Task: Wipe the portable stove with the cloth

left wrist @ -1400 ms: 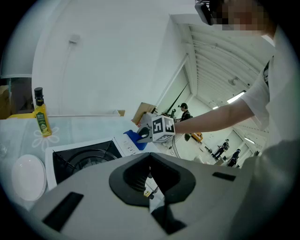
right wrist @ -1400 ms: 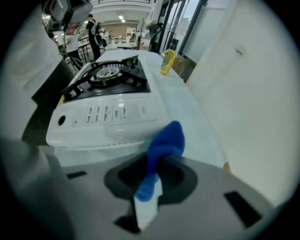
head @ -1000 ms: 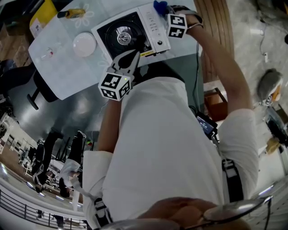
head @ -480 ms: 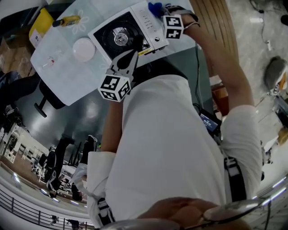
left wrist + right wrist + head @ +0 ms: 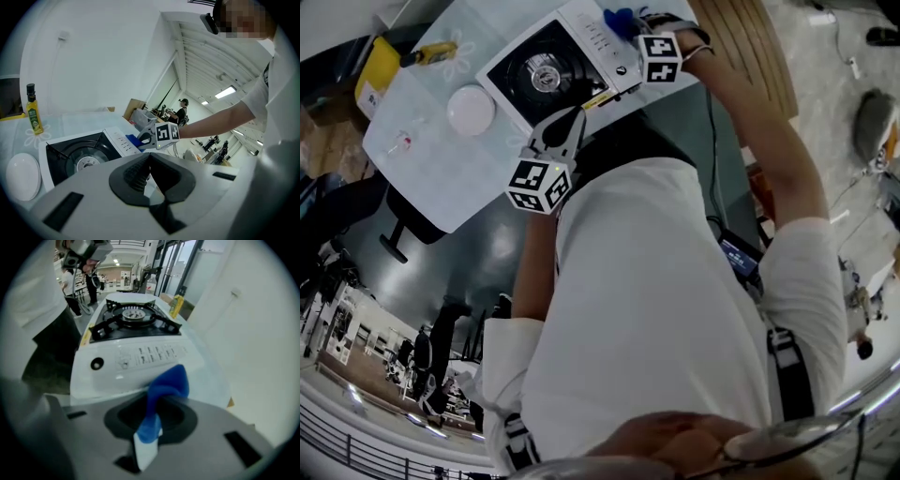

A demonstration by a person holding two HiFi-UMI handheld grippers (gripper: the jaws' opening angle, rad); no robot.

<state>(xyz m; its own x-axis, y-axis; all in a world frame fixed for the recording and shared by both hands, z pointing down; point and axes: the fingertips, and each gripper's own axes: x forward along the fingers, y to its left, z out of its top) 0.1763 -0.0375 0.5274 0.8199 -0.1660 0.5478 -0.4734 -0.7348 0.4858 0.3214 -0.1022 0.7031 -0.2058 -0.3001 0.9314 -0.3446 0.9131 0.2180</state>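
White wall point(image 5: 93, 56) behind the table point(image 5: 431, 178), plain, with one small fitting point(image 5: 61, 35) high up. Floor point(image 5: 487, 239) grey and glossy, reflecting light. Black chair point(image 5: 398, 211) at the table's left edge. Wood slats point(image 5: 750, 47) to the right. Ribbed white ceiling point(image 5: 201, 56) with lit strip lights point(image 5: 228, 91). Dark-framed glazing point(image 5: 180, 261) beyond. Railing point(image 5: 356, 441) at an open hall with people point(image 5: 441, 347) far off.

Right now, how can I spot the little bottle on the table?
Look at the pale table holding the white portable stove. On the stove's burner side, past the round white dish, a small bottle stands upright. It alone is yellow with a black cap.
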